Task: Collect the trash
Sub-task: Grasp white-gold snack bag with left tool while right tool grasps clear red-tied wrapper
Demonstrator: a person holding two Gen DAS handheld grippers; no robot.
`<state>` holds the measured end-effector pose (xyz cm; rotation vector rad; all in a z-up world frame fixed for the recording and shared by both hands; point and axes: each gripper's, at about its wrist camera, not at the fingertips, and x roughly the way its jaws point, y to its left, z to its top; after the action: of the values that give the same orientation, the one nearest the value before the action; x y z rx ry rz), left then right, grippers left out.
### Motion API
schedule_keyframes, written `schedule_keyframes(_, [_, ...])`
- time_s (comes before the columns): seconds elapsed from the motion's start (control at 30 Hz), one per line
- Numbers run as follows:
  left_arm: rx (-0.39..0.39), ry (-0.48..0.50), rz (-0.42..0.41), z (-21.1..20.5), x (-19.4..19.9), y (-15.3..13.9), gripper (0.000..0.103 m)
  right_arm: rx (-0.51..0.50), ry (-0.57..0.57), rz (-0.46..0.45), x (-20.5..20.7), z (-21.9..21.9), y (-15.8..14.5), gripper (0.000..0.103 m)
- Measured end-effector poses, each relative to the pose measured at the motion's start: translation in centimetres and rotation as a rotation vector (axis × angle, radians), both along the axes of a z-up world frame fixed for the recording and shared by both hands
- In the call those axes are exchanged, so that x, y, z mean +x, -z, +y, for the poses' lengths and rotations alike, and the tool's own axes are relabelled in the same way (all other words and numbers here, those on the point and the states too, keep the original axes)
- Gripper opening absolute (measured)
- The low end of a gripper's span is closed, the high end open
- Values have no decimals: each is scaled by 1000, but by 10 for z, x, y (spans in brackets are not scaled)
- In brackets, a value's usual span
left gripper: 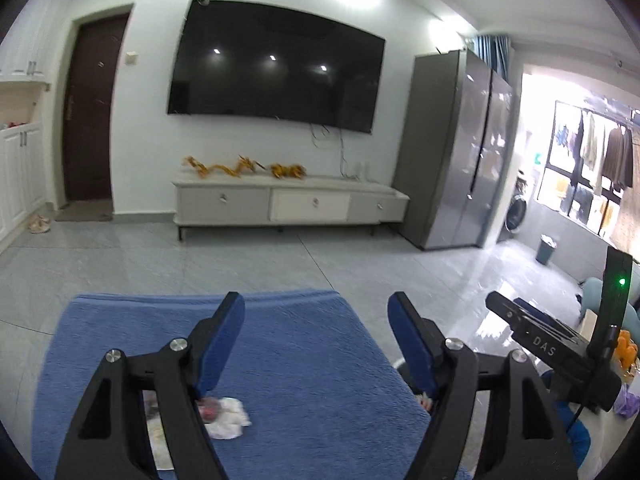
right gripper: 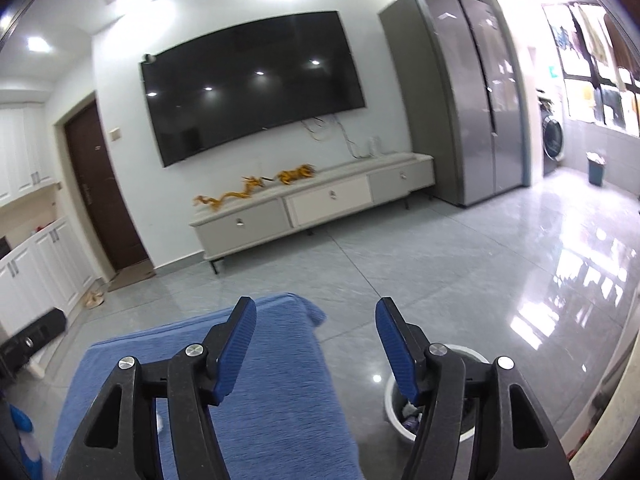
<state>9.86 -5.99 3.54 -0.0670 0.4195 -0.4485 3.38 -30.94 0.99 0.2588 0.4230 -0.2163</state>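
Trash (left gripper: 226,416), a crumpled white tissue with a reddish scrap on it, lies on the blue cloth (left gripper: 304,360) at the lower left of the left wrist view, just beside the left finger of the left gripper (left gripper: 316,322). A flat printed wrapper (left gripper: 154,430) shows partly behind that same finger. The left gripper's jaws stand wide apart with nothing between the blue pads. At the right edge of this view the right gripper (right gripper: 316,330) appears as a black body with a green light.

In the right wrist view its jaws are likewise parted and empty, held over the near end of the cloth. A white bin (right gripper: 400,412) sits on the grey floor at lower right, partly hidden behind the right finger, with something dark inside. A TV (right gripper: 252,84) hangs on the far wall above a low cabinet (right gripper: 312,204).
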Motion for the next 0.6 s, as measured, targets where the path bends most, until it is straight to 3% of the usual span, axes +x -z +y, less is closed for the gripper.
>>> schedule_keyframes(0.2, [17,-134,-90,75,-38,-19,73,-29,-108,-47,-11,39,-16,61])
schedule_keyframes(0.6, [49,-239,-82,148,-69,-5,73,-38,-266,-80,-14,90,-21,61])
